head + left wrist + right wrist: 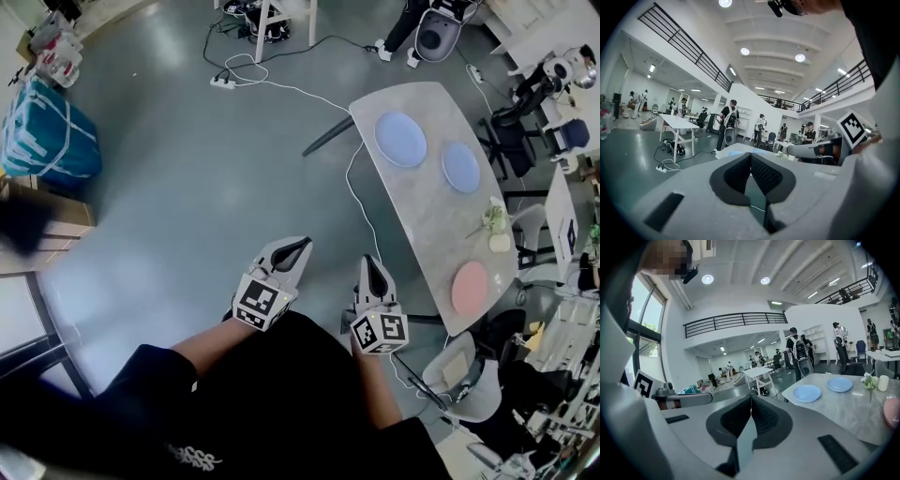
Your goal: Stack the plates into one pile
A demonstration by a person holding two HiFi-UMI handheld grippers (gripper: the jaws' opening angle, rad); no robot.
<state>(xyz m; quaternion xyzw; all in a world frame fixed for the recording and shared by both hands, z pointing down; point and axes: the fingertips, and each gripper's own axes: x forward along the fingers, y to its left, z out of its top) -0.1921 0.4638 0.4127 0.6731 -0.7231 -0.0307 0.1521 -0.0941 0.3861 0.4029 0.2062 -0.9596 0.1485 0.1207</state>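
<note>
Here, the left hand-held gripper (300,244) and right hand-held gripper (375,263) are hanging closed and empty short of the worktop (412,202), where a blue plate (400,139), a second blue plate (460,166) and a pink plate (470,287) are lying apart. A white cable (349,178) is trailing along the floor beside the worktop. The right gripper view is showing all three plates, the left gripper view only one end of the worktop.

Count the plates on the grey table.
3. The far blue plate lies at the far end of the table, the second blue plate next to it, the pink plate at the near end. None looks hidden.
</note>
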